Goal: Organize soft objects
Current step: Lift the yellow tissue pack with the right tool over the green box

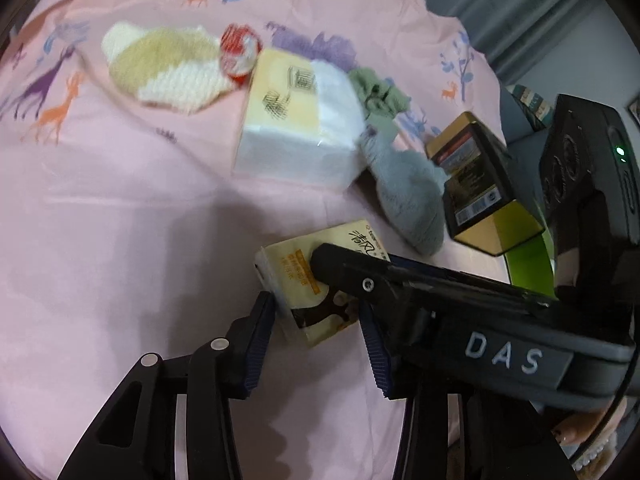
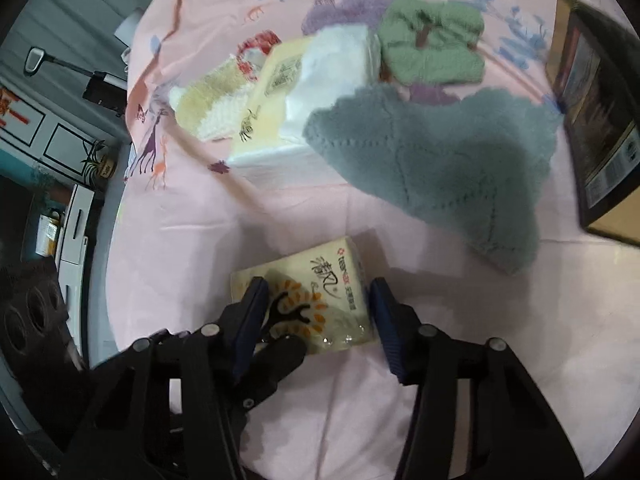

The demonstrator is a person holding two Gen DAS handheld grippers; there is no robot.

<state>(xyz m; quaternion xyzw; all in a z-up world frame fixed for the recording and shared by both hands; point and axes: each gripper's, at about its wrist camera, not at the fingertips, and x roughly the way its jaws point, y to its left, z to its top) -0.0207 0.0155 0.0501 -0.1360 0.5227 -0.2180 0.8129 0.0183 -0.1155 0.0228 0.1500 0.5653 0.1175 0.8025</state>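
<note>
the small tissue pack (image 1: 296, 280) lies on the pink printed bedsheet (image 1: 120, 208), between the left gripper's (image 1: 320, 336) part-open jaws; whether the pads press it i cannot tell. the right gripper (image 2: 316, 316) also straddles the pack, jaws apart, its right pad clear. beyond lie a grey fleece cloth (image 2: 440, 160) and a large tissue pack (image 1: 296, 120).

We hold the left gripper (image 1: 318, 334) and right gripper (image 2: 316, 322) angled steeply downward, jaws of each parted, the right one crossing over the left's jaws.
</note>
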